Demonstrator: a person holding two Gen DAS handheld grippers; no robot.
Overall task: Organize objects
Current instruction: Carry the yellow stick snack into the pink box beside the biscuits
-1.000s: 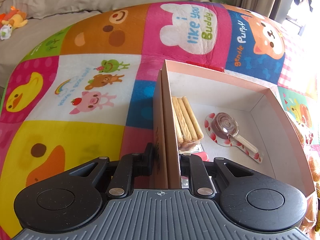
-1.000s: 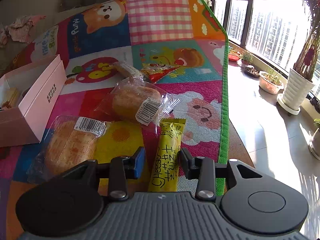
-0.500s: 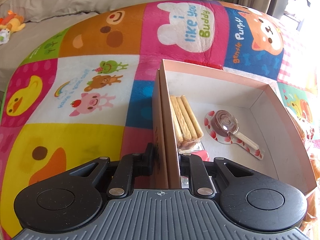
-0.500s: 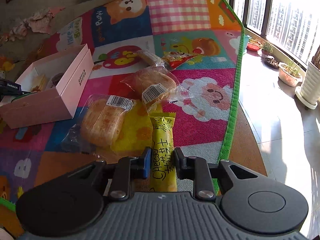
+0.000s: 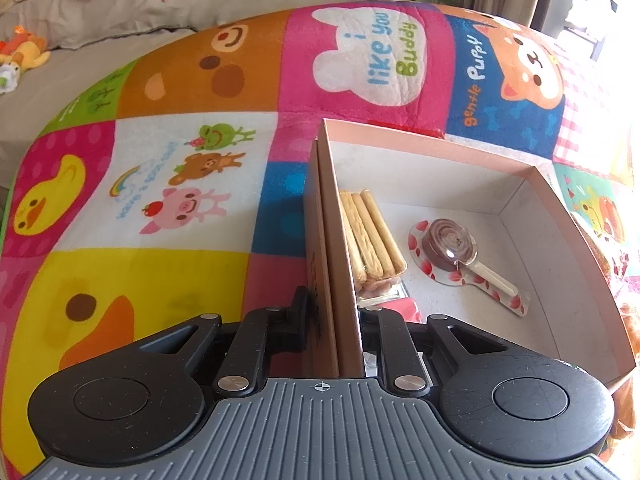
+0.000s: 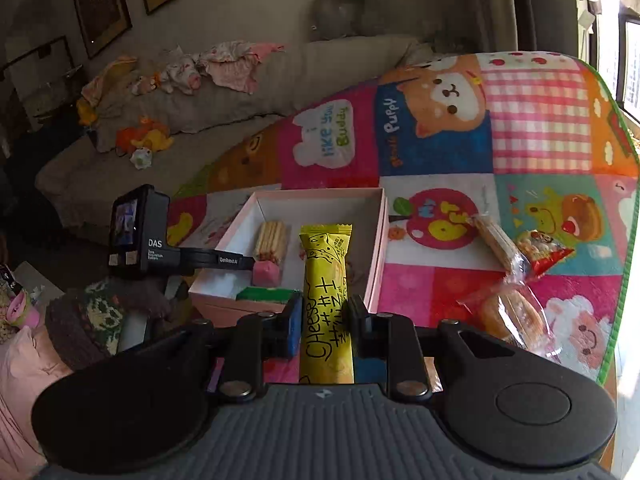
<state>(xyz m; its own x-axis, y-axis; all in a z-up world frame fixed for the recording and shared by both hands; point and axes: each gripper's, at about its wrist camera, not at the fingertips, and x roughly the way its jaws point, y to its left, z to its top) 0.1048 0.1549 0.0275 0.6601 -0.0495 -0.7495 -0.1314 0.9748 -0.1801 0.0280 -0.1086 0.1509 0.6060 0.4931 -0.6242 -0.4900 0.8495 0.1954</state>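
Note:
My left gripper [image 5: 332,312] is shut on the near left wall of the pink box [image 5: 552,216], one finger outside and one inside. Inside the box lie a pack of biscuit sticks [image 5: 370,236], a wrapped chocolate lollipop [image 5: 450,240] and a pink sweet [image 6: 265,271]. My right gripper [image 6: 325,320] is shut on the yellow cheese snack bar [image 6: 325,280] and holds it in the air, its far end over the pink box [image 6: 378,236]. The left gripper also shows in the right wrist view [image 6: 224,259], at the box's left wall.
On the colourful play mat [image 5: 180,168], right of the box, lie a wrapped bun [image 6: 508,312], a wrapped wafer [image 6: 496,242] and a red snack packet [image 6: 546,250]. A grey sofa with toys and clothes [image 6: 160,120] stands behind. The mat's green edge [image 6: 624,264] runs at the right.
My right gripper has closed on the yellow bar, lifted it off the mat and swung left toward the box. My left gripper stays clamped on the box wall.

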